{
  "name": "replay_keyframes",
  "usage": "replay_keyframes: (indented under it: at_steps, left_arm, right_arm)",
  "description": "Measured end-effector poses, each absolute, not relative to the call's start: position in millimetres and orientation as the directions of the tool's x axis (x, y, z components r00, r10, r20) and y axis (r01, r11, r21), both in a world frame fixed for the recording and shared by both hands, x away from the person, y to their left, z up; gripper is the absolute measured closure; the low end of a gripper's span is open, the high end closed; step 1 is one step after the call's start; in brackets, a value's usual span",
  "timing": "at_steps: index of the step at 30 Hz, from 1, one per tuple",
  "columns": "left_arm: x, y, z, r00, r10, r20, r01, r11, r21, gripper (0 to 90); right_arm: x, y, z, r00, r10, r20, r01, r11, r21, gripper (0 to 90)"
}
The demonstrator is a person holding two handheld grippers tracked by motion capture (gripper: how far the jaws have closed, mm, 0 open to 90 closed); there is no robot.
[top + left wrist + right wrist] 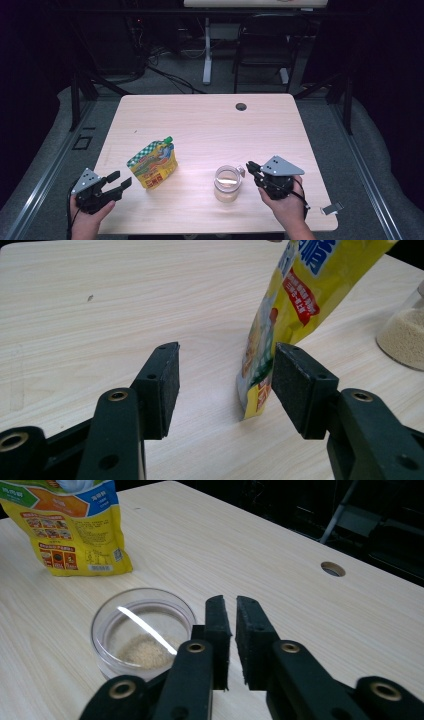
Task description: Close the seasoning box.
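I find the yellow pouch (153, 165) standing upright on the left half of the surface (210, 120), the glass jar (227, 183) well apart to its right, near the front edge. My left gripper (120, 180) sits at the front-left corner, its fingers (162, 385) spread wide, holding nothing, just short of the pouch's lower edge. My right gripper (250, 169) is just beside the jar's rim, fingers (220, 635) nearly closed on nothing. Behind both things the surface lies open to the far edge.
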State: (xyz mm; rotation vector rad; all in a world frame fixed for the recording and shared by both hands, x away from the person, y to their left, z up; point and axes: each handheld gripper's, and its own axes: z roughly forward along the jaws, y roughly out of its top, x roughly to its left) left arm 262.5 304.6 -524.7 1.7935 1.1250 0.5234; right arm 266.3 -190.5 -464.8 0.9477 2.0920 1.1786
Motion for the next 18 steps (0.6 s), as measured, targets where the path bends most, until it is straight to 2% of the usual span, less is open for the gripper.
replay_keyframes:
  at_steps: [7,15,18]
  left_arm:
    - [265.5,308.5,-528.3,0.462,0.878,-0.127,0.490,-0.134,0.861,44.7]
    - [270.5,312.2,-533.7,0.442,0.886,-0.137,0.508,-0.122,0.852,44.3]
    - [272.2,314.3,-535.3,0.434,0.890,-0.141,0.512,-0.115,0.851,44.2]
  right_arm:
    - [257.1,-218.4,-468.3,-0.550,0.827,-0.116,0.334,0.345,0.877,70.9]
    - [246.3,-261.0,-492.7,-0.464,0.884,-0.054,0.410,0.268,0.872,63.8]
    - [245.7,-273.9,-501.3,-0.419,0.906,-0.061,0.436,0.260,0.862,57.5]
